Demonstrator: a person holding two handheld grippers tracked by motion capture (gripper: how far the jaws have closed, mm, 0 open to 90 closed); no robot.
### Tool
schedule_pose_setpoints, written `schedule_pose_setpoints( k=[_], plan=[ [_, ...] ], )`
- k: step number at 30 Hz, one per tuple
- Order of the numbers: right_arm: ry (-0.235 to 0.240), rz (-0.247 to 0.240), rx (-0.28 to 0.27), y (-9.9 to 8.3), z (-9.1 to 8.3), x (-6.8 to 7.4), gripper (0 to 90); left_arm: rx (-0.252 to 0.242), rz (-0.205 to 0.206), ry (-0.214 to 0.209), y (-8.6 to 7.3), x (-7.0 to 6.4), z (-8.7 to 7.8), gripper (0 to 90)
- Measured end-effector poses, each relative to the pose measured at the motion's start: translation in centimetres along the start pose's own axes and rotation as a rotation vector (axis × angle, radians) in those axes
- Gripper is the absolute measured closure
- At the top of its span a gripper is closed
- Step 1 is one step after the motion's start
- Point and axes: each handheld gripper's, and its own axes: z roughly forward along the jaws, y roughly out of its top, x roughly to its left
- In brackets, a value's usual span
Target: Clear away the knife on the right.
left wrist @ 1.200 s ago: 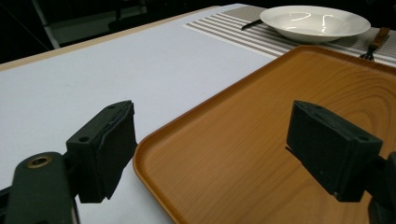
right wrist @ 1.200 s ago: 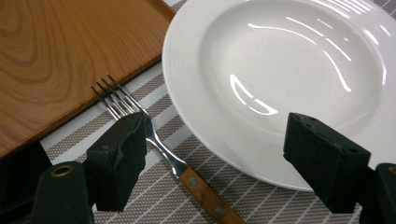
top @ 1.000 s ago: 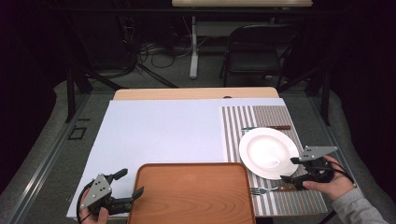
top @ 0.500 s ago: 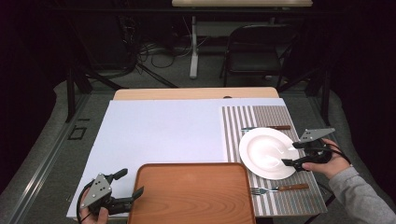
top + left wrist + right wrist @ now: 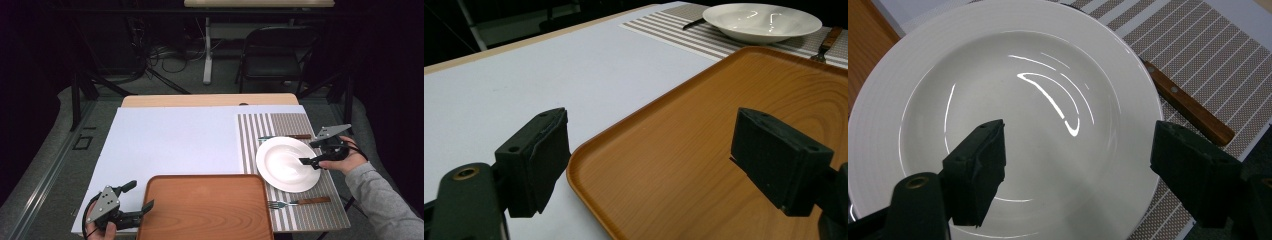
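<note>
Reaching for the plate at its right rim

High view: the right hand-held gripper (image 5: 309,161) hovers over the plate (image 5: 282,162) on the striped mat (image 5: 300,220); the left hand-held gripper (image 5: 145,209) waits by the tray (image 5: 205,210).

Left gripper view: jaws gape beside the tray's corner.

Right gripper view: jaws spread wide; pinch the rim, avoiding the knife (image 5: 1188,107).

A lab: dark room, floor cables (image 5: 165,52), folding chair (image 5: 272,55).
</note>
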Motion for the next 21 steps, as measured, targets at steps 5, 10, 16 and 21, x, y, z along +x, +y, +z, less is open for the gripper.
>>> schedule_pose_setpoints(
  k=[5,10,16,21],
  plan=[
    [0.004,-0.006,0.013,0.5,0.7,-0.9,21.7,0.001,0.001,0.000,0.0,0.0,0.0,15.9],
    [0.009,-0.020,0.010,1.0,1.4,-1.7,22.2,0.002,0.003,0.000,0.0,0.1,0.0,15.9],
    [0.001,0.016,0.037,1.5,2.3,-2.7,19.5,0.004,0.002,-0.001,0.0,0.1,0.1,15.9],
    [-0.016,0.032,0.055,2.2,2.7,-3.6,18.0,0.008,0.001,-0.003,0.0,0.1,0.1,15.9]
  ],
)
